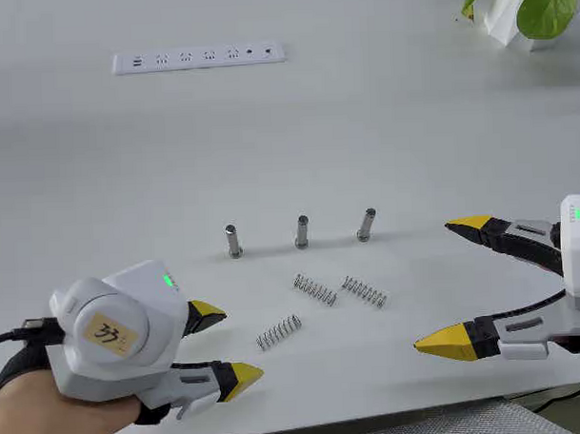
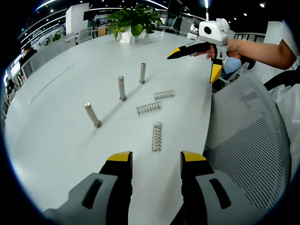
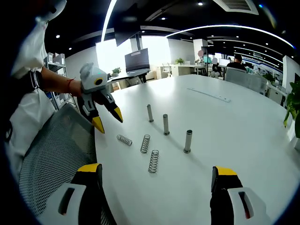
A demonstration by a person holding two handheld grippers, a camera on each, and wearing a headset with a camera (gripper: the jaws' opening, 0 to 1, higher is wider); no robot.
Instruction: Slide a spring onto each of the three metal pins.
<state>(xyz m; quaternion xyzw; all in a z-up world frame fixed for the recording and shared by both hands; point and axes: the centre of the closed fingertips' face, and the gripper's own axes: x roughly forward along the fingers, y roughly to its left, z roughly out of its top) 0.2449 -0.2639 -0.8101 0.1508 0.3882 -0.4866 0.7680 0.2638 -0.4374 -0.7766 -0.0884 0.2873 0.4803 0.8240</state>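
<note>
Nearest, at the near left, the left gripper [image 1: 243, 344] is held with its yellow-tipped jaws parted and nothing between them. At the near right, the right gripper [image 1: 431, 284] is spread wider, likewise empty. Three coiled wire springs are laid flat on the smooth white table [image 1: 411, 127] between the grippers. The left spring [image 1: 279, 331] is pointed from near left to far right. The middle spring [image 1: 314, 289] and right spring [image 1: 364, 292] are pointed from far left to near right. Just beyond, apart from the springs, three round steel pins [image 1: 302, 231] are stood upright in a left-to-right row, each on a wider foot.
</note>
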